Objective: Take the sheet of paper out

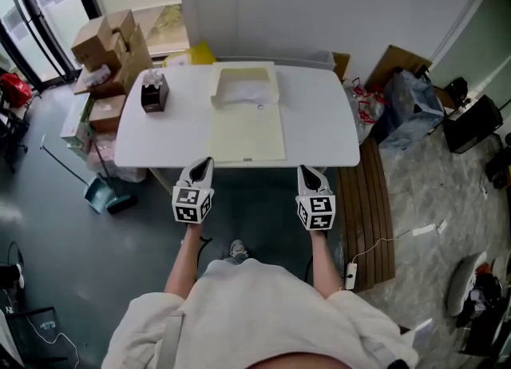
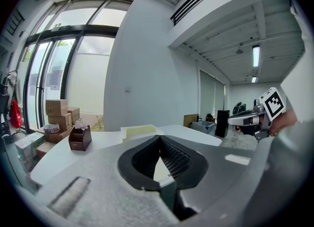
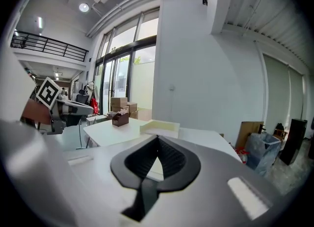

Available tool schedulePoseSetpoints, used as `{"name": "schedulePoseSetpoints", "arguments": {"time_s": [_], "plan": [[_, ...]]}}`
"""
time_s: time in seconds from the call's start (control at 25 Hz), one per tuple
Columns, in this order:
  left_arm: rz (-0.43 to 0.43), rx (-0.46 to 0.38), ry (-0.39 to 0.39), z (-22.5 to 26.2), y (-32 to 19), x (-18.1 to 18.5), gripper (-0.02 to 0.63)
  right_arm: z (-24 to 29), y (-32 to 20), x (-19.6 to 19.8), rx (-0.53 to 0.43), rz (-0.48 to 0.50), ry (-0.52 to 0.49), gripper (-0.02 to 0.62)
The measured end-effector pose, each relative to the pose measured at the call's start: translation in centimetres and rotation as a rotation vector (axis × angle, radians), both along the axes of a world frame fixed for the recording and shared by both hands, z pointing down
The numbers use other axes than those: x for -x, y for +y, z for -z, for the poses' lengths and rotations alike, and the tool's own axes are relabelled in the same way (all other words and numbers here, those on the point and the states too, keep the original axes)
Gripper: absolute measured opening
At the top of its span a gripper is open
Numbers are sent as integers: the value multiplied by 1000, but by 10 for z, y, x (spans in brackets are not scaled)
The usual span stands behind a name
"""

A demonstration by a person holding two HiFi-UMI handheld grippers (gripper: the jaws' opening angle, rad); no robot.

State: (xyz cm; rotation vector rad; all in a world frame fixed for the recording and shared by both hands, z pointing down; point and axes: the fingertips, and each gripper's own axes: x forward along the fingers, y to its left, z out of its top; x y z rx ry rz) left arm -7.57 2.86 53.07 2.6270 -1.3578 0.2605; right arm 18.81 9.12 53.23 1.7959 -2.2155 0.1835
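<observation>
Black-jawed and grey-bodied, our left gripper (image 1: 201,169) and right gripper (image 1: 310,174) hang side by side at the lower centre of the head view, just short of the near edge of the white rounded table (image 1: 319,124). Both pairs of jaws are pinched together with nothing between them. Beyond them the cream cardboard file box (image 1: 217,97) lies open, its flat lid (image 1: 247,136) folded toward us, and the white sheet of paper (image 1: 246,92) rests in the tray toward the upper centre. To do this reach well, we judge, we should part one pair of jaws before arriving, come in low over the lid, and steady the tray with the other gripper while pinching a free paper edge.
</observation>
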Motion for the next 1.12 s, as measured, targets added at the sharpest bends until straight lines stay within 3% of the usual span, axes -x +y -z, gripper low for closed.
{"name": "schedulePoseSetpoints", "arguments": {"time_s": [0.4,1.12], "plan": [[-16,-2,8,-2,-79,21,6,-7,-74,26,10,-5,4,2],[-22,32,-2,-26,-123,24,6,-33,-119,34,51,5,0,2]]}}
